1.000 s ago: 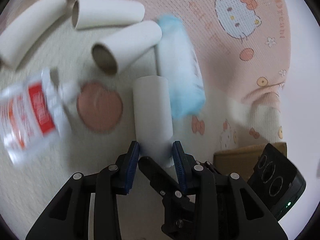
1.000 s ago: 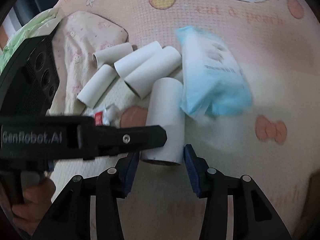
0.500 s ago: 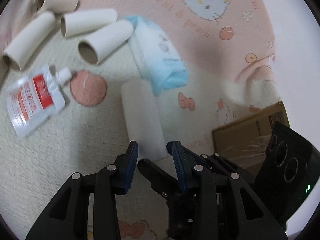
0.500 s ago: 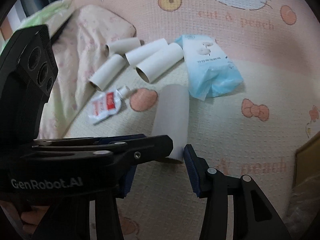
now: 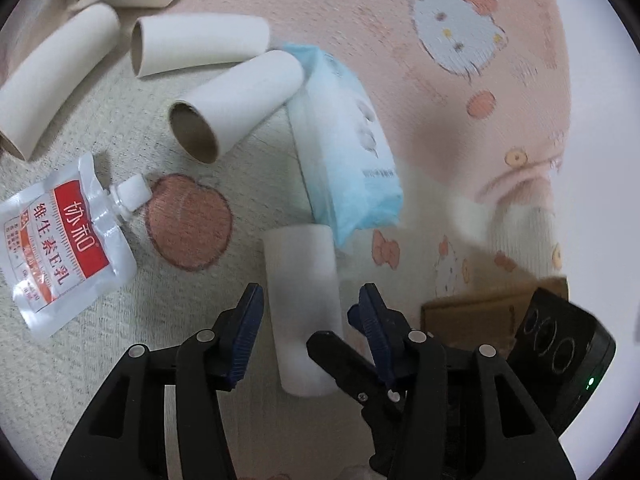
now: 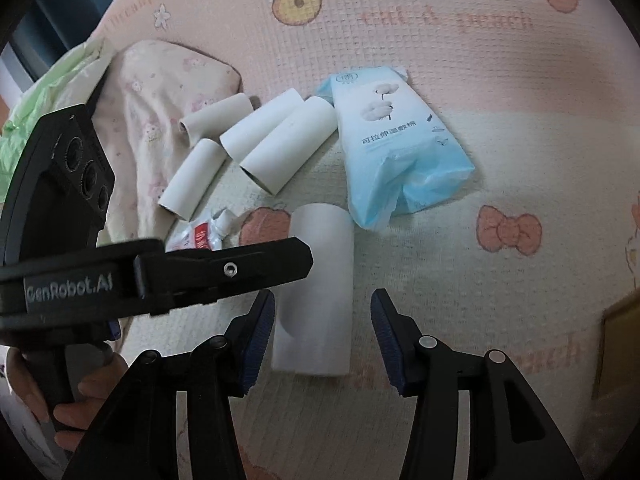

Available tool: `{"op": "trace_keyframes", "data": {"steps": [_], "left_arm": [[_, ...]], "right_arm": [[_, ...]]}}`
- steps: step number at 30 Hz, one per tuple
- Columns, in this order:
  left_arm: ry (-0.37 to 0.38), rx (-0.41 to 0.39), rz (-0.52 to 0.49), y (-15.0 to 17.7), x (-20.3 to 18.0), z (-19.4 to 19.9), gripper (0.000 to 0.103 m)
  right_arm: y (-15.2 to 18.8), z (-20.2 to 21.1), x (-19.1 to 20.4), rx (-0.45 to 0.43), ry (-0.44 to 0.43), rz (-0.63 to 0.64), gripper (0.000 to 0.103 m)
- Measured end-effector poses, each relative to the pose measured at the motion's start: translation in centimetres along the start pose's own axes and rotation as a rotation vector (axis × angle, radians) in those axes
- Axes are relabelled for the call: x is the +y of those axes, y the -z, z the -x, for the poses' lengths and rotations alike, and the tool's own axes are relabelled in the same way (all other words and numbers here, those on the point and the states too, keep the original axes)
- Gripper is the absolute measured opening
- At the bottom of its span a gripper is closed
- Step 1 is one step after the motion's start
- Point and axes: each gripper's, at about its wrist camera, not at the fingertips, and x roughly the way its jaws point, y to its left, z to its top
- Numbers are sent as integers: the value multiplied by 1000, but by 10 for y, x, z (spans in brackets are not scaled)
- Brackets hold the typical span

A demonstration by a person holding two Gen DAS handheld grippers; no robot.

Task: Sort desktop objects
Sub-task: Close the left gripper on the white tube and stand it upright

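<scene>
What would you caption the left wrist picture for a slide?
Left gripper open around a lone cardboard tube, beside a blue tissue pack and a red-label spout pouch.

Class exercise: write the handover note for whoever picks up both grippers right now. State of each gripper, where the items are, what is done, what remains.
Left gripper: open, astride the lone white cardboard tube, not clamped.
Right gripper: open, astride that tube too.
Four more white cardboard tubes lie clustered beyond it, the light blue cotton-pad pack beside them, the red-and-white spouted pouch to the left.
Done: no sorted group is visible.
Left: grasp the lone tube, then sort everything.
</scene>
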Motion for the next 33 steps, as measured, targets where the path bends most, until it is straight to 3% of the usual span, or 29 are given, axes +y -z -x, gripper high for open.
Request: {"op": "trace_keyframes", "data": {"steps": [6,9,13,23,27,33], "left_arm": [[-24,56,-2,-1,0,-20,50],[14,68,26,1,4,-28,47],[19,64,22,2,3,-27,47],[40,47,33,6,10,-26,47],[33,48,24,6,8,-26,47],[29,53,-13,12,8,-21,47]], "right_arm": [[-9,-20,0,58,-27,-14,47],[-9,-31,-2,88,-9,-25,47],[-5,-32,-13,65,-52,-84,48],[6,-30,-14,-6,-63,-117,54],[5,-28,-16,-3,-79,-118,54],[3,-25,-6,25,-36,-69,54]]}}
